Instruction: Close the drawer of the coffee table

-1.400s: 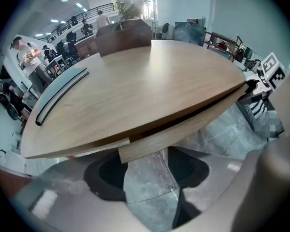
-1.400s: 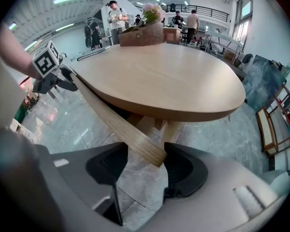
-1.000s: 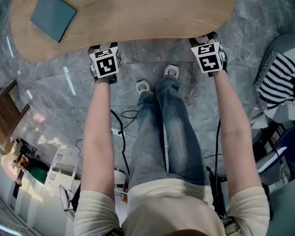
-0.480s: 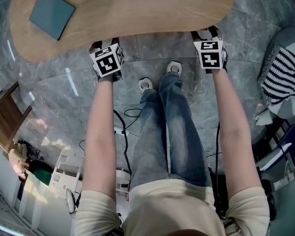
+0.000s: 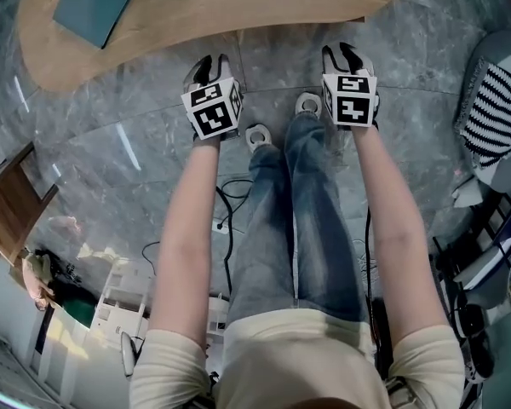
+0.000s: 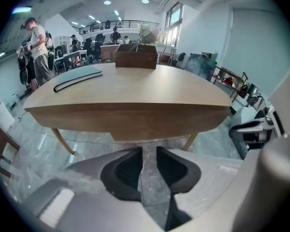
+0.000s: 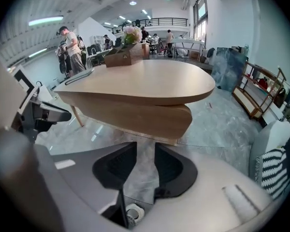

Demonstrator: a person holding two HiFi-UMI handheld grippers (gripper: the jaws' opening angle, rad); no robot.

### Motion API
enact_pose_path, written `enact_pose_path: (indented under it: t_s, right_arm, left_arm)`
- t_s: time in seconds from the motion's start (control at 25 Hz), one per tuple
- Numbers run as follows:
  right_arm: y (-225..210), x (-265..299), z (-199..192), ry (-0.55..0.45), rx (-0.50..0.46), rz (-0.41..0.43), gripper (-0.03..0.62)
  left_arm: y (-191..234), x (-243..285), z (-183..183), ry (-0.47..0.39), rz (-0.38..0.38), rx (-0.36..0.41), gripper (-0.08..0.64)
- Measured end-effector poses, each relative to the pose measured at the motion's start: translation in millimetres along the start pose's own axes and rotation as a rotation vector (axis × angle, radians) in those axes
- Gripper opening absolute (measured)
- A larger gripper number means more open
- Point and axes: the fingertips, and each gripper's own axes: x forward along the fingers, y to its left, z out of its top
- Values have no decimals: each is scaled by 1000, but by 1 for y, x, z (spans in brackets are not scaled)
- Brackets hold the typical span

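Observation:
The oval wooden coffee table [image 5: 238, 11] fills the top of the head view. Its drawer front [image 7: 152, 119] sits under the top, set back in line with the table's edge. My left gripper [image 5: 211, 66] hangs over the floor, a short way off the table's near edge. My right gripper [image 5: 346, 56] is beside it, also clear of the table. In the left gripper view the left gripper [image 6: 149, 151] has its jaws closing on nothing, with only floor in the gap. The right gripper [image 7: 145, 150] stands the same in its own view.
A teal book [image 5: 92, 7] lies on the table's left end. A wooden box with flowers [image 6: 136, 57] stands at its far side. The person's shoes [image 5: 257, 136] are on the marble floor between the grippers. Cables [image 5: 230, 198] trail below. A striped cloth [image 5: 494, 113] lies at the right.
Both grippers have drawn back from the table's near edge toward the person's feet and moved closer together. The table has slid up in the head view.

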Motion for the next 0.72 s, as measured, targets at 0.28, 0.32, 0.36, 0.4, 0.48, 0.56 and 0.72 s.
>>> enact_pose_path:
  t_s: [0.28, 0.32, 0.36, 0.4, 0.48, 0.56, 0.72]
  right_arm:
    - [39, -52, 7, -106, 81, -2, -2]
    - [44, -61, 9, -120, 97, 0, -2]
    - [49, -71, 11, -131, 111, 1, -2]
    - [54, -81, 13, -143, 120, -1, -2]
    - [62, -104, 21, -174, 129, -6, -2]
    - [69, -129, 32, -213, 143, -6, -2]
    - [85, -186, 49, -277, 198, 20, -2]
  left_arm:
    - [-10, -53, 2, -76, -25, -83, 2]
    - [-11, -63, 4, -86, -31, -88, 2]
    - [-13, -73, 6, -95, -39, -86, 2]
    - [-15, -84, 7, -104, -48, -81, 2]
    - [-21, -107, 13, -126, -70, -65, 2]
    - [-27, -131, 22, -152, -94, -53, 2]
    - [-41, -184, 32, -176, -148, -55, 2]
